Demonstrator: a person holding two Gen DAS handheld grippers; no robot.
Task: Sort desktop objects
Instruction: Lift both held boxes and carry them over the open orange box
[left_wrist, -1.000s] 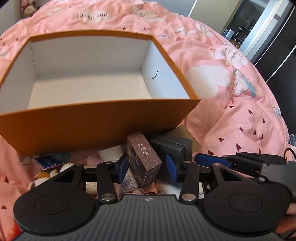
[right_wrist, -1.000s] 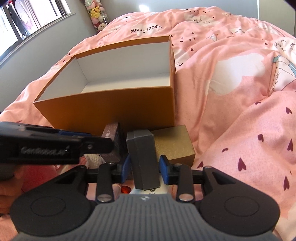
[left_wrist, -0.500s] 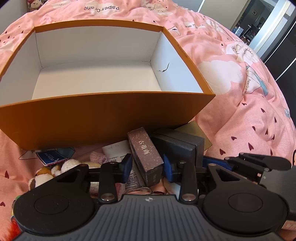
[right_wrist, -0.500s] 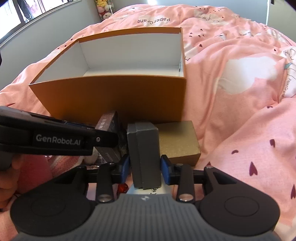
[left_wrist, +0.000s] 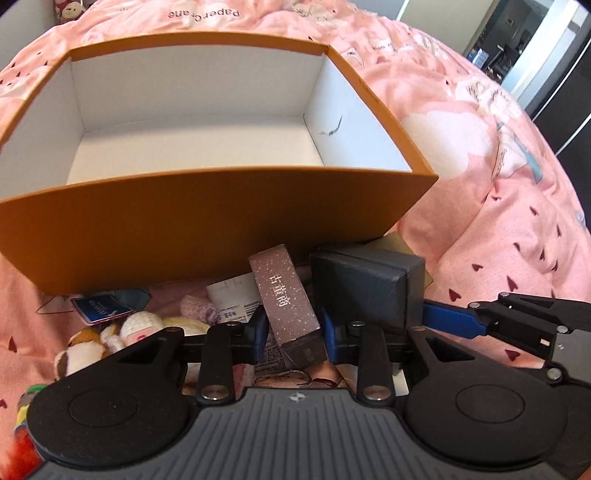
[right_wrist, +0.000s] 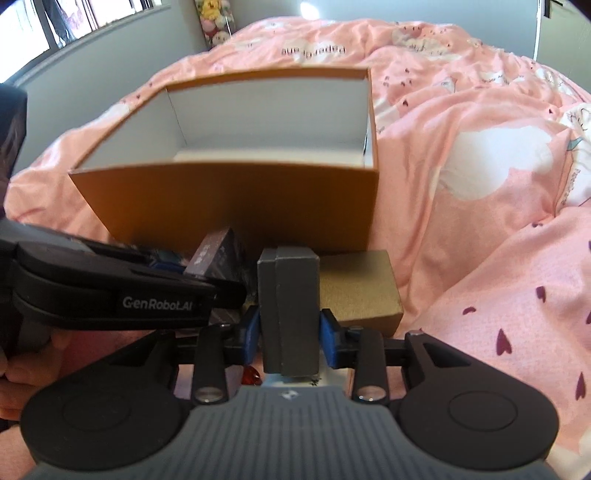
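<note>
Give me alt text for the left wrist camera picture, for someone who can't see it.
The left gripper has just been closing on a speckled brown carton, its blue pads against the carton's sides. Beside it, the right gripper holds a dark grey box. Behind them an empty orange box sits open on a pink bedspread.

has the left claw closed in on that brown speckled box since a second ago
Yes. The left claw has just been closing: its blue pads, earlier clear of the brown speckled box, now press its sides, in front of the orange box.
</note>
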